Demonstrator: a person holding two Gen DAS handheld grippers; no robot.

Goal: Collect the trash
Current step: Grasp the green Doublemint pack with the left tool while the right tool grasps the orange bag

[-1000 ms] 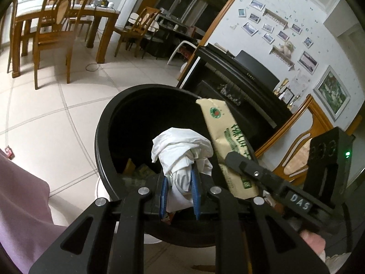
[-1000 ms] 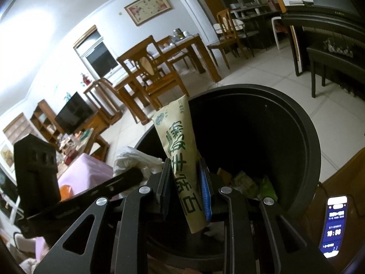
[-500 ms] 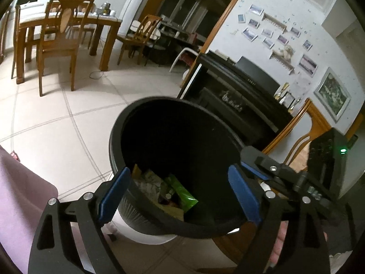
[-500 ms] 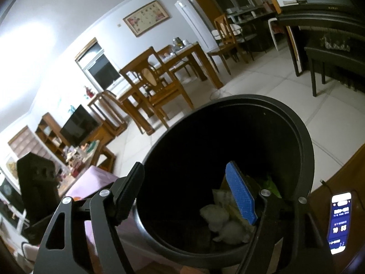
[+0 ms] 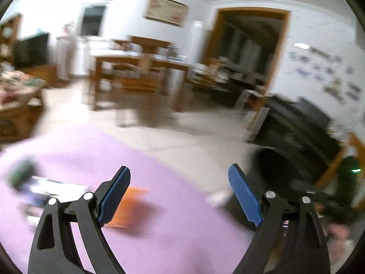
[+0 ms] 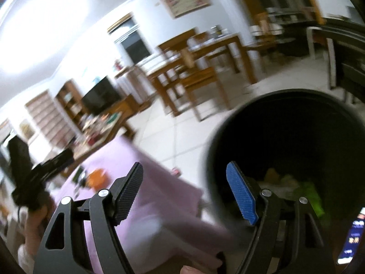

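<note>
Two tongs: both spread wide, nothing between the pads of either
Left tongs (image 5: pixel 179 194): released, blue pads far apart; they hang above the lilac-pink cloth-covered bench (image 5: pixel 159 239), touching nothing
Under the left tongs: a flat orange packet (image 5: pixel 130 207) lies on the cloth, partly hidden by the left pad; farther left a blurred silver-and-blue wrapper (image 5: pixel 52 189) and a dark green blurred lump (image 5: pixel 20 173), too smeared to name more closely
Right tongs (image 6: pixel 184 191): released, one black textured pad over the lilac cloth (image 6: pixel 164 205), the blue pad over the mouth of the round black plastic trash bin (image 6: pixel 219 141)
Trash: pale crumpled pieces (image 6: pixel 278 182) and a bright green wrapper (image 6: pixel 312 196) lie at the bottom of the bin; an orange item (image 6: pixel 98 178) and small dark bits sit on the bench
Hand pose: the left tongs show at the left edge of the right wrist view, held in a hand (image 6: pixel 34 226) above the far part of the bench; a fingertip shows at the lower edge below the right tongs
Edges: the bench's cloth edge drops off just beside the bin, with pale tiled floor (image 6: pixel 173 137) between and beyond them; in the left view the bin (image 5: pixel 280 166) stands to the right, past the bench edge
Open room: bare floor stretches to wooden dining chairs (image 5: pixel 136 84) well apart from the bench; a lit phone screen (image 6: pixel 351 235) sits to the right of the bin
View quality: both views are motion-blurred
</note>
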